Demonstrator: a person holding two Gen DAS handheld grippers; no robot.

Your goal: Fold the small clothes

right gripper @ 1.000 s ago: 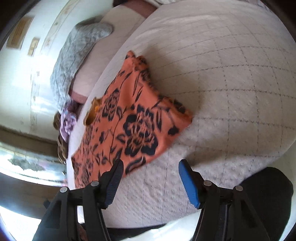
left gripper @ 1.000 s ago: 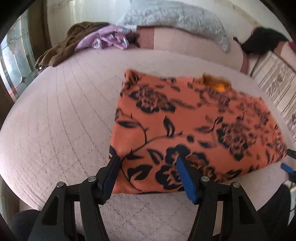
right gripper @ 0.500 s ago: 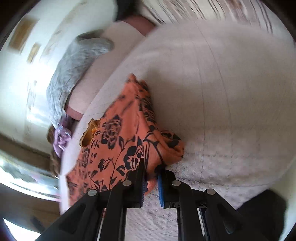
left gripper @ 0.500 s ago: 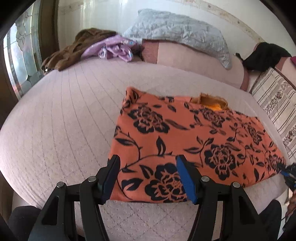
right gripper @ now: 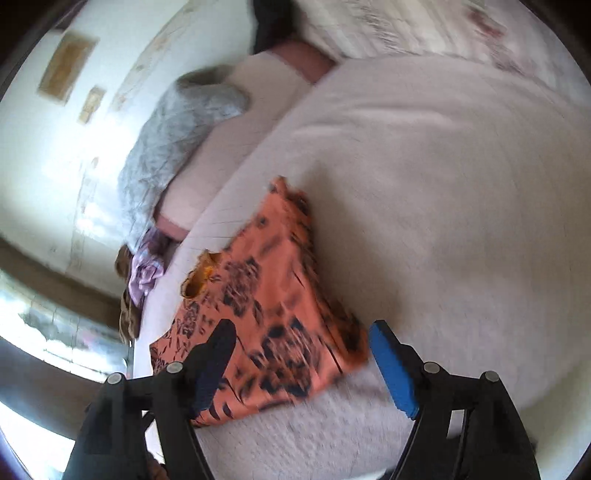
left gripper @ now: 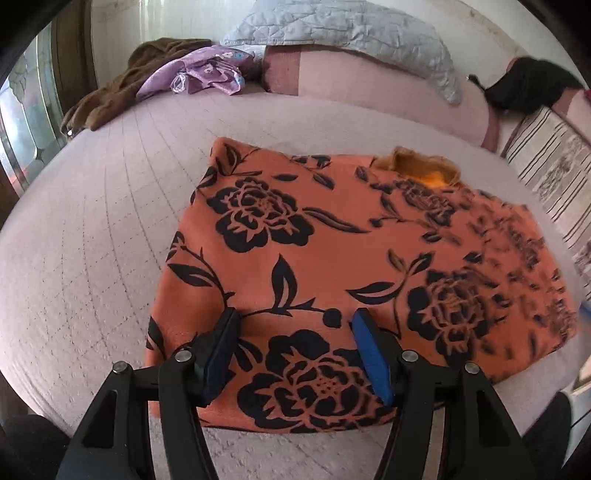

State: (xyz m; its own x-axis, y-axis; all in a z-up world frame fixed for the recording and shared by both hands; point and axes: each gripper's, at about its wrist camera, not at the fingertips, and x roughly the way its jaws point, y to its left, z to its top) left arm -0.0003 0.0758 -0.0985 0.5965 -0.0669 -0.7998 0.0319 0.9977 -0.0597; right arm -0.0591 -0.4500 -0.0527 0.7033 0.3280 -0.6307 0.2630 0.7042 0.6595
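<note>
An orange garment with black flowers [left gripper: 332, 258] lies folded flat on the pale quilted bed [left gripper: 92, 240], its yellow-lined neck opening at the far edge. My left gripper [left gripper: 294, 321] hangs open just over the garment's near edge, and its pads press on nothing. In the right wrist view the same garment [right gripper: 280, 314] runs away to the upper left. My right gripper [right gripper: 301, 332] is above its near right corner with the jaws opening. The corner lies loose between them, free of both pads. This view is blurred by motion.
A grey quilted pillow [left gripper: 351, 29] rests on a pink bolster along the headboard. Purple clothes [left gripper: 199, 70] and a brown garment [left gripper: 122, 88] are piled at the far left corner. A black item [left gripper: 528, 88] and a striped cloth [left gripper: 554, 173] are at the right.
The right gripper's jaws closed at the garment's corner, then opened wide again as it lifted. The left gripper moved forward over the garment's near edge, still open.
</note>
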